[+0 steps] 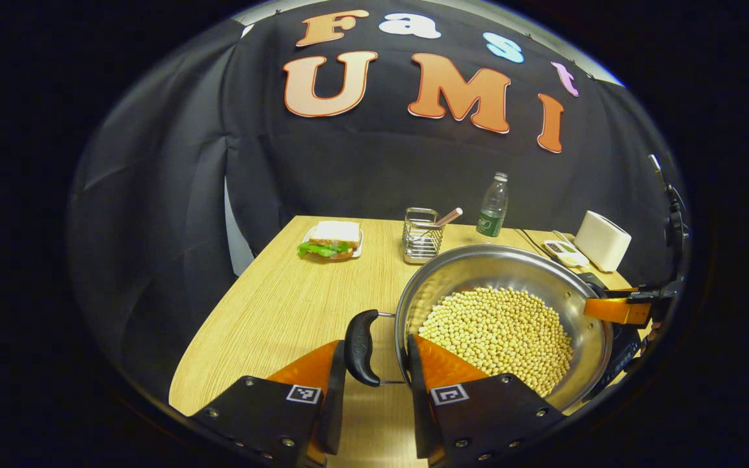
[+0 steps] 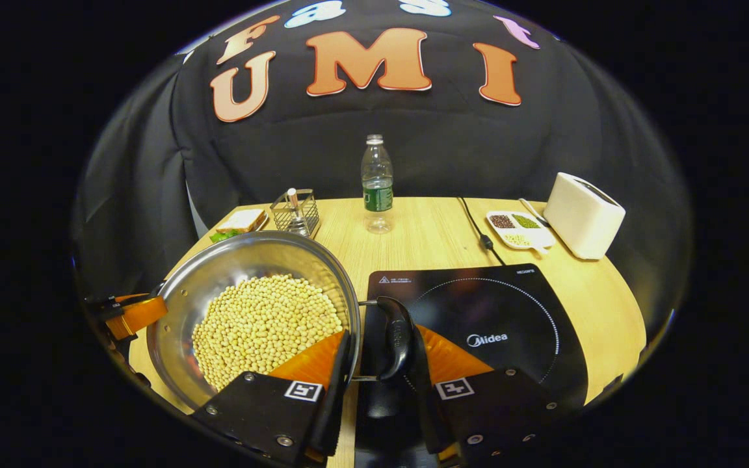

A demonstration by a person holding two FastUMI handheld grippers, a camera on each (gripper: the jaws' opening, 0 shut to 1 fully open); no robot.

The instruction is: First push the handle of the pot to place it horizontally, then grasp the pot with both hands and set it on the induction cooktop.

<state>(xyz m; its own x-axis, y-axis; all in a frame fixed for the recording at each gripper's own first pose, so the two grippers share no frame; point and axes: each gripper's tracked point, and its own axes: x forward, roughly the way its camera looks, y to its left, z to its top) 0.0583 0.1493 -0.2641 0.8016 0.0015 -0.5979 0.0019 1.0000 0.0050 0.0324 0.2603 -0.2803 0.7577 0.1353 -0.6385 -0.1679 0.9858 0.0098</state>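
A steel pot (image 1: 478,266) full of pale beans (image 1: 498,331) sits on the wooden table (image 1: 283,305). In the left gripper view, my left gripper (image 1: 374,354) holds the pot's near black handle (image 1: 361,348): one finger is outside the handle, the other over the rim. My right gripper (image 1: 618,311) shows at the pot's far rim. In the right gripper view, my right gripper (image 2: 381,344) grips the other black handle (image 2: 395,338) the same way. The pot (image 2: 244,266) lies just left of the black induction cooktop (image 2: 498,312). My left gripper (image 2: 134,315) shows at its far side.
At the back of the table are a sandwich on a plate (image 1: 330,239), a wire basket (image 1: 421,237), a water bottle (image 2: 378,185), a small tray of beans (image 2: 521,229) and a white toaster (image 2: 582,214). The cooktop's cable (image 2: 475,227) runs to the back.
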